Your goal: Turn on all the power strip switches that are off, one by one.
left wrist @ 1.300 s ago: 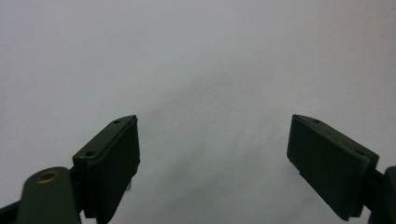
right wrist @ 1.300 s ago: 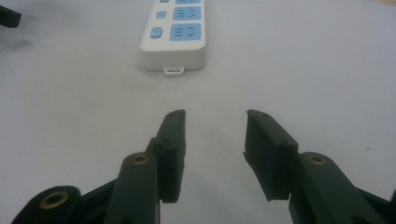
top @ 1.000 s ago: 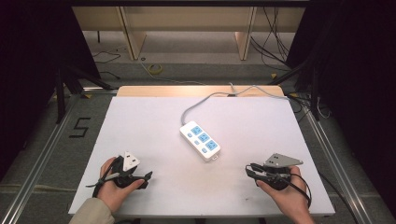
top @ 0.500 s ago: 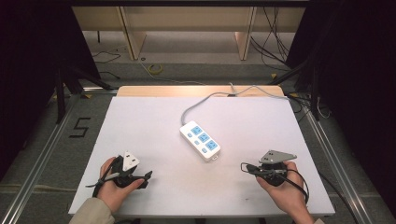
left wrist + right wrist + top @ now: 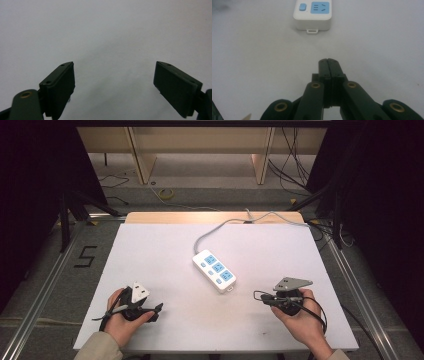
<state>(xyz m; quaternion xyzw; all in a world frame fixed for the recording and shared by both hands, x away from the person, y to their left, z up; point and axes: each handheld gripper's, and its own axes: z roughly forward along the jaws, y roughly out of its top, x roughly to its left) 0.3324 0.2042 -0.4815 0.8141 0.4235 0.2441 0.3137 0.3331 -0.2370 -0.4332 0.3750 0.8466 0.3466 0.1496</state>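
Observation:
A white power strip (image 5: 214, 270) with blue sockets lies slantwise in the middle of the white table (image 5: 150, 250). Its grey cable (image 5: 225, 224) runs off the far edge. My right gripper (image 5: 259, 298) rests near the front right, pointing left, its jaws pressed together on nothing. In the right gripper view the shut right gripper (image 5: 328, 62) points at the strip's near end (image 5: 312, 15), a short way off. My left gripper (image 5: 157, 312) sits at the front left in a hand and points right. The left gripper view has its jaws (image 5: 115, 65) wide open over bare tabletop.
The table's wooden far edge (image 5: 210, 217) borders a floor with loose cables and a yellow coil (image 5: 167, 194). Metal rails (image 5: 350, 280) run along both sides of the table. A "5" mark (image 5: 85, 256) is on the floor at the left.
The right gripper's jaws have come together and that hand has shifted slightly left. The left hand and the power strip have not moved.

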